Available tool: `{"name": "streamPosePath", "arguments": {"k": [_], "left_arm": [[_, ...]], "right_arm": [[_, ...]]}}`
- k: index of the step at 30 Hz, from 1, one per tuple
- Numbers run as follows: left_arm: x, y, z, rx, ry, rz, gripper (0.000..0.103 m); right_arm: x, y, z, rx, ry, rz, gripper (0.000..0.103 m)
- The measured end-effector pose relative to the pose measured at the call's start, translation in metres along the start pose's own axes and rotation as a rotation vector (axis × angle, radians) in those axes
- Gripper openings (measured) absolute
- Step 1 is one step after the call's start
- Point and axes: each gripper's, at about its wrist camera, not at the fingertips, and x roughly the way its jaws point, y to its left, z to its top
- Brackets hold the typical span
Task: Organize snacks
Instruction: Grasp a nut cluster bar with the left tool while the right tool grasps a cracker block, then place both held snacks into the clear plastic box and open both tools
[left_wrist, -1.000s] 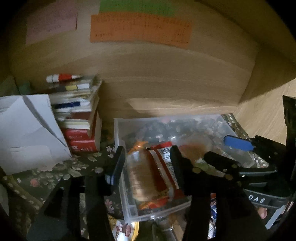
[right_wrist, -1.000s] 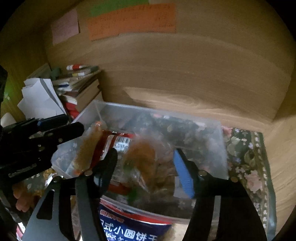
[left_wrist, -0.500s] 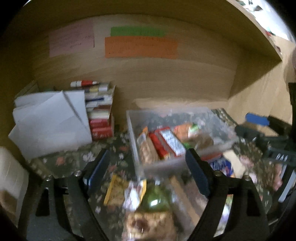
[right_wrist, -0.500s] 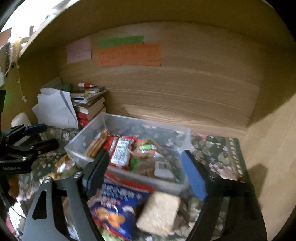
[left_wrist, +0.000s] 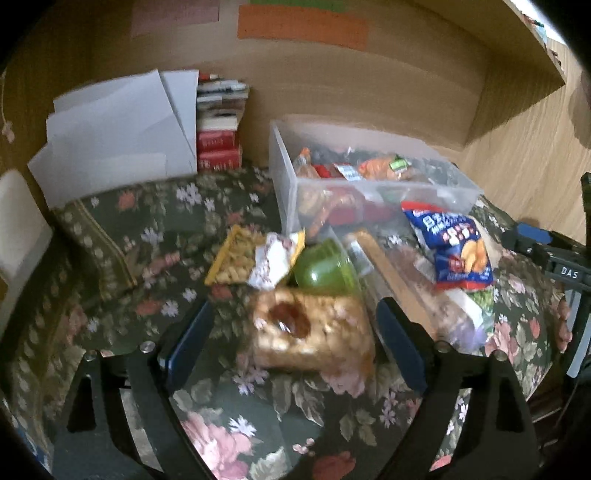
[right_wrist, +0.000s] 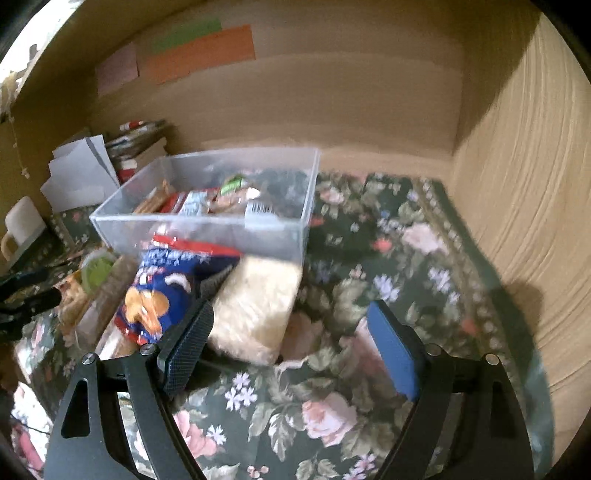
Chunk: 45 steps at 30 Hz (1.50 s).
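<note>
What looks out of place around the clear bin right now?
Several snacks lie loose on the floral cloth in front of the clear bin instead of inside it: a blue chip bag, a green cup, a yellow packet and a pale puffed-rice pack. Nothing looks spilled or torn. Both grippers are open and empty.

The bin (right_wrist: 207, 229) is clear, smooth plastic with a faint frosted haze on its walls. The cloth (right_wrist: 369, 266) under it is a matt woven fabric printed with flowers. The wall (right_wrist: 332, 103) behind is pale wood with visible grain, dull in finish. The blue bag (left_wrist: 456, 247) is glossy film; the rice cake (right_wrist: 255, 306) sits in crinkled clear wrap. The green cup (left_wrist: 325, 269) looks like shiny plastic. The papers (left_wrist: 118, 125) are plain white and matt. On the right gripper (right_wrist: 291, 354), the fingers (right_wrist: 188, 343) carry a textured, cross-hatched rubbery face on matt black frames.
</note>
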Motion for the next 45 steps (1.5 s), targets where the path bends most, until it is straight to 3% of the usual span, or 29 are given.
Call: {"name": "streamPosePath", "arguments": {"k": [11, 13, 15, 19, 33, 45], "left_arm": [[0.037, -0.005, -0.007, -0.004, 0.065, 0.019, 0.09], [0.04, -0.006, -0.007, 0.001, 0.049, 0.03, 0.088], [0.041, -0.008, -0.007, 0.004, 0.041, 0.026, 0.078], [0.038, -0.01, -0.007, 0.017, 0.028, 0.023, 0.075], [-0.003, -0.006, 0.015, 0.011, -0.063, 0.043, 0.074], [-0.026, -0.024, 0.058, 0.019, -0.171, -0.006, 0.074]], "right_arm": [[0.03, 0.019, 0.003, -0.036, 0.064, 0.009, 0.083], [0.036, 0.023, 0.004, -0.051, 0.071, -0.008, 0.082], [0.04, 0.023, 0.003, -0.054, 0.077, -0.01, 0.08], [0.047, 0.02, 0.002, -0.047, 0.095, 0.012, 0.058], [0.01, 0.011, -0.002, -0.016, 0.005, -0.005, 0.052], [-0.03, 0.015, 0.023, -0.032, -0.132, -0.02, 0.052]]}}
